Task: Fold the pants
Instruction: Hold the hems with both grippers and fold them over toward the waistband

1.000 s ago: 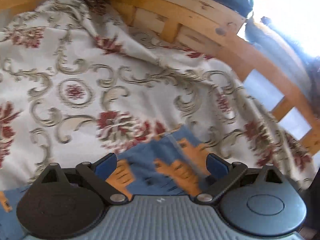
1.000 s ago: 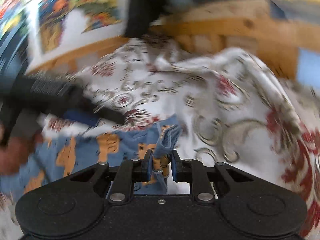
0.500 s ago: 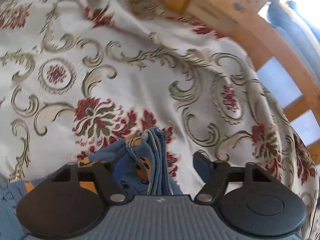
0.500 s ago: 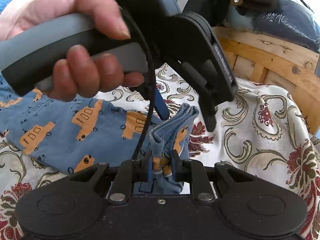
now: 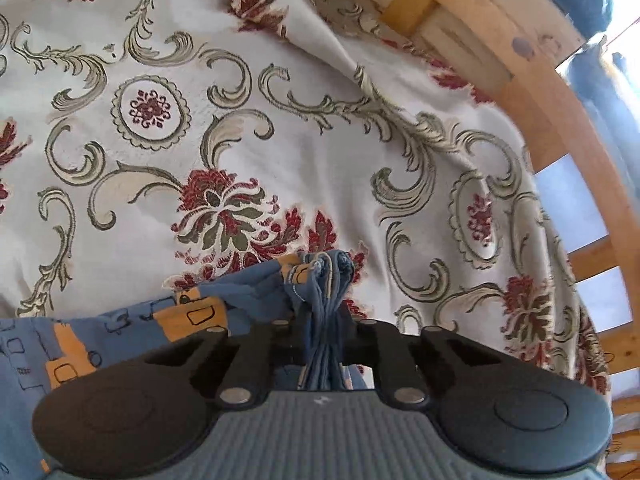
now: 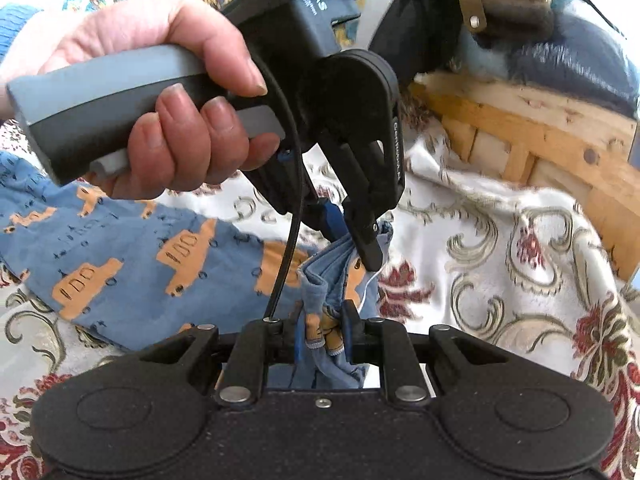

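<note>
In the left wrist view, the left tool (image 5: 325, 332) is seen at the bottom centre of the frame with its jaws drawn together on a bunched edge of the blue pants (image 5: 120, 336). The gathered fabric stands up between the fingers just above the tool body, while the rest of the garment trails off to the lower left, printed with orange vehicles. Beyond it, the floral cover (image 5: 280, 128), cream with red flowers and olive scrolls, fills the middle of the frame. At the upper right a curved wooden frame (image 5: 536, 92) is shown along the edge of the cover.

In the right wrist view, the right tool (image 6: 322, 334) sits at the bottom centre, its jaws closed to a narrow gap on a folded bunch of the same pants (image 6: 132, 264). The cloth rises from this grip to the centre of the frame, where it is pinched by the tips of the left tool (image 6: 352, 240), which is held by a hand (image 6: 168, 112) wrapped around a grey handle in the upper left. The main spread of the pants lies flat on the floral cover (image 6: 500, 248) at the left of the frame. A wooden frame (image 6: 536, 136) and a dark blue cushion (image 6: 580, 60) are seen in the upper right.
</note>
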Action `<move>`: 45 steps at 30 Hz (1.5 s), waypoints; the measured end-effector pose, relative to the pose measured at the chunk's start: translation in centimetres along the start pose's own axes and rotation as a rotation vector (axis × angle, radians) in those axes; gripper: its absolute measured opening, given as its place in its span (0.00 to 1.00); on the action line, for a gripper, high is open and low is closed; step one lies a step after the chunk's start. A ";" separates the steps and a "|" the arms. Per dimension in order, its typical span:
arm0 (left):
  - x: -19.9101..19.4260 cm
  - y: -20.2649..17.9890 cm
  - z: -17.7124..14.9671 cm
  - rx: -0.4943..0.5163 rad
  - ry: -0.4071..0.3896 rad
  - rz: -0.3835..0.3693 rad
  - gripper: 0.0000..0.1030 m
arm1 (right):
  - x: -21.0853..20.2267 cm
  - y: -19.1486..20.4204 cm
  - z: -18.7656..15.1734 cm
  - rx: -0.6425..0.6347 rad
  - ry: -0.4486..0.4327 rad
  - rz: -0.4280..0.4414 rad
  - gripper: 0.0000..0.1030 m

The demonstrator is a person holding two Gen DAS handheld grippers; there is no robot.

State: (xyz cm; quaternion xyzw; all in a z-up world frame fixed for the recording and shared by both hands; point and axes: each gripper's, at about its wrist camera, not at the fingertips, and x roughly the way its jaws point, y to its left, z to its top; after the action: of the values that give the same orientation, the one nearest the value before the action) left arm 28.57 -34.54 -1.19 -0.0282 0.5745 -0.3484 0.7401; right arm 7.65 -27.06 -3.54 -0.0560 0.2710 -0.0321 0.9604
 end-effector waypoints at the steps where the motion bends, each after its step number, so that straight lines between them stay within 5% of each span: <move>1: -0.5 0.2 -0.1 -0.003 -0.007 -0.010 0.13 | -0.3 0.2 0.0 -0.006 -0.018 0.003 0.19; 14: -7.8 7.4 -3.8 -0.087 -0.121 -0.096 0.12 | -2.6 7.7 2.3 -0.225 -0.146 0.123 0.16; 27: -8.4 19.2 -9.8 -0.248 -0.108 -0.066 0.18 | 0.3 16.4 1.1 -0.343 -0.051 0.291 0.14; 34: -7.9 20.2 -10.5 -0.242 -0.116 -0.092 0.26 | 0.2 15.5 0.5 -0.332 -0.056 0.251 0.47; 42: -7.7 20.0 -10.5 -0.246 -0.116 -0.080 0.28 | 1.0 15.5 -0.3 -0.317 -0.034 0.260 0.47; 45: -7.6 20.1 -10.5 -0.264 -0.115 -0.069 0.27 | 1.0 15.6 -0.4 -0.327 -0.030 0.273 0.39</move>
State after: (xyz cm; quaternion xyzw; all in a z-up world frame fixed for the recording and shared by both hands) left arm 28.38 -11.46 -7.34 -0.1648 0.5708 -0.2929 0.7492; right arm 8.80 -11.68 -6.35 -0.1741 0.2631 0.1437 0.9380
